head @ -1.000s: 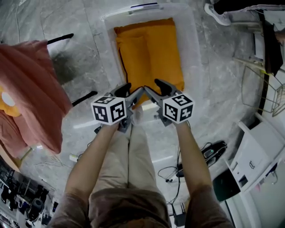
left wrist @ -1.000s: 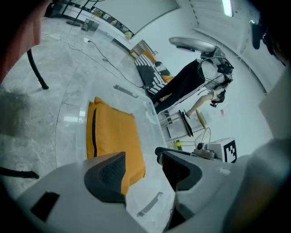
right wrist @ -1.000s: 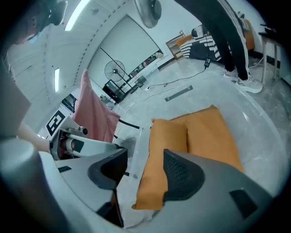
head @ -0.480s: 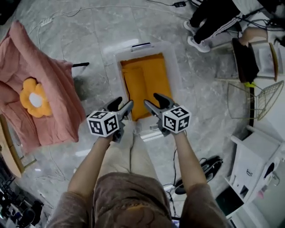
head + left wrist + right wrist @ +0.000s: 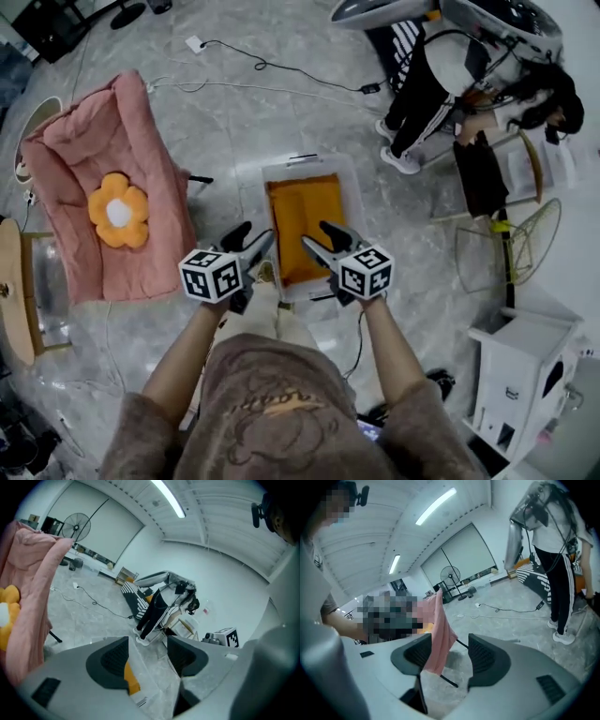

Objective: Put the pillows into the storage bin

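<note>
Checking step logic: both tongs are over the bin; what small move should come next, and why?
Likely swing toward the flower pillow on the pink cushion at the left: the left tongs and right tongs stand open and empty, and an orange pillow already lies in the storage bin.
</note>
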